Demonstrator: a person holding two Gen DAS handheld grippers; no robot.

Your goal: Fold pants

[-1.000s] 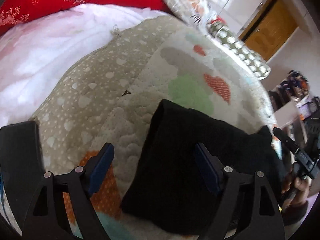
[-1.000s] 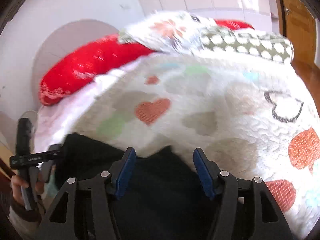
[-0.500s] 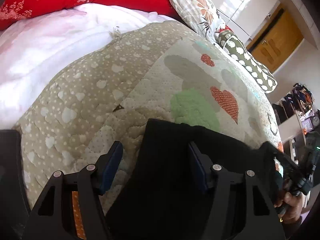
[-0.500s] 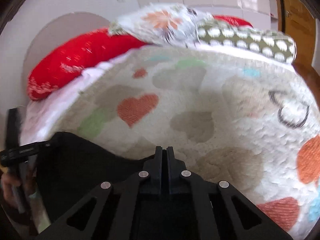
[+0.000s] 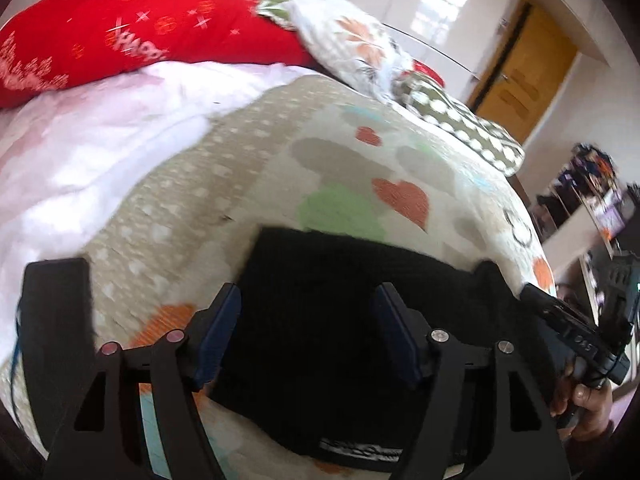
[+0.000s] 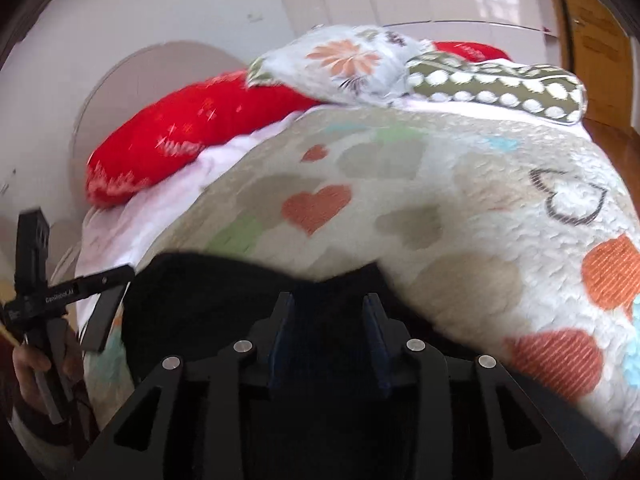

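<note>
- A bed fills both views, covered by a quilt with coloured hearts; a red pillow, a floral pillow and a dotted bolster lie at its head, and a wooden door stands behind
- The pants, black and bunched into a folded block, lie on the near part of the quilt, one edge running across under both grippers
- The left gripper hangs over the pants with its jaws spread, having just been opening; the blue pads stand apart above the dark cloth and I see no pinch on it
- The right gripper sits low over the other end of the pants, its jaws partly parted and just opening; the cloth lies between and below the pads, though blur hides whether a fold touches them
- In each view the other gripper shows at the frame edge, held in a hand, beside the pants
</note>
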